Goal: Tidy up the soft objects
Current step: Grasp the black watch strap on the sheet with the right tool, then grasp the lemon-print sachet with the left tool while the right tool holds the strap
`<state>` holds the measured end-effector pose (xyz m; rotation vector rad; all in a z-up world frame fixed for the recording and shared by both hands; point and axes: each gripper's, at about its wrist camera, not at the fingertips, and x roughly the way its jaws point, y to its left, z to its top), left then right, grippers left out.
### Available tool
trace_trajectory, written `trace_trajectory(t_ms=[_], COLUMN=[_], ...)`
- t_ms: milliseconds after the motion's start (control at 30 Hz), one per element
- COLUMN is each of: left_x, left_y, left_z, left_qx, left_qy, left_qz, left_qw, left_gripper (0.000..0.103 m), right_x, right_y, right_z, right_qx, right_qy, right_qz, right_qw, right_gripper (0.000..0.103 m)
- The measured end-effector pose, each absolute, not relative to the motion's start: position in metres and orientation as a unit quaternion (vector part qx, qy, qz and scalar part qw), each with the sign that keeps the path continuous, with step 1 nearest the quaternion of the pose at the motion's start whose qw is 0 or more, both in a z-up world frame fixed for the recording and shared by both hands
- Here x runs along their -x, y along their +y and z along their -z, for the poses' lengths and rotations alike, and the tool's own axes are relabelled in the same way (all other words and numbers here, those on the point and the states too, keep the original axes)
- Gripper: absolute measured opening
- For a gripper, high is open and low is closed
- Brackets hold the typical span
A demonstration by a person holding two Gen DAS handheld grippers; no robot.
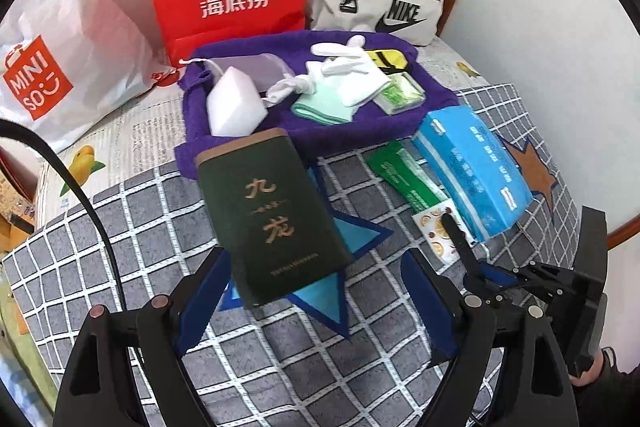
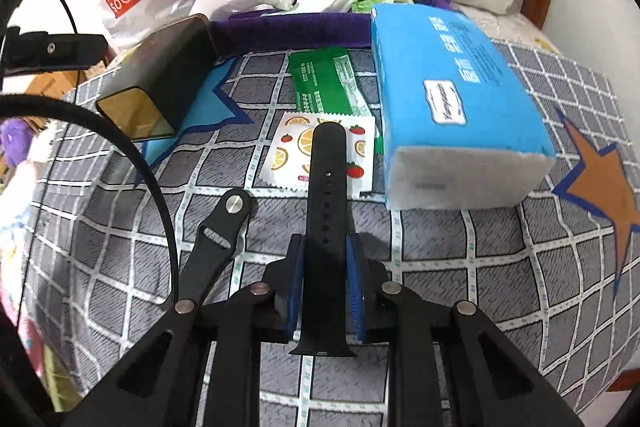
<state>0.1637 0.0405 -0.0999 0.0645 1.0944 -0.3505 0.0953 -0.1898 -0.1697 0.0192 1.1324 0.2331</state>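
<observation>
The bed's checked quilt (image 2: 460, 267) carries a purple towel (image 1: 360, 135), blue tissue pack (image 2: 452, 107), green sachet (image 2: 324, 83) and fruit-print sachet (image 2: 280, 155).

My left gripper (image 1: 316, 291) has matte black arms with round silver rivets and blue padded fingers (image 1: 428, 299). My right gripper (image 2: 326, 267) looks the same: black linkages, silver rivets, blue ribbed pads (image 2: 354, 291). A black cable (image 1: 80, 195) curves at the left.
</observation>
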Motion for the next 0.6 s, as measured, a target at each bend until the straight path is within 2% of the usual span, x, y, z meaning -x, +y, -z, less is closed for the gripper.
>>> trace_trajectory(t_ms=[233,600], left_x=[-0.153,-0.142], left_y=[0.010,-0.066], left_z=[0.096,0.108], left_qx=[-0.040,-0.138], left_qy=[0.510,0.518], left_qz=[0.206,0.249], left_qw=[0.834,0.806], left_gripper=[0.086,0.086], right_x=[-0.074,-0.056], right_y=[-0.203,-0.245], right_z=[0.155,0.107], right_qx=[-0.031,-0.057], right_qy=[0.535,0.497], right_qz=[-0.133,-0.152], right_qw=[0.834,0.853], right_gripper=[0.021,0.021])
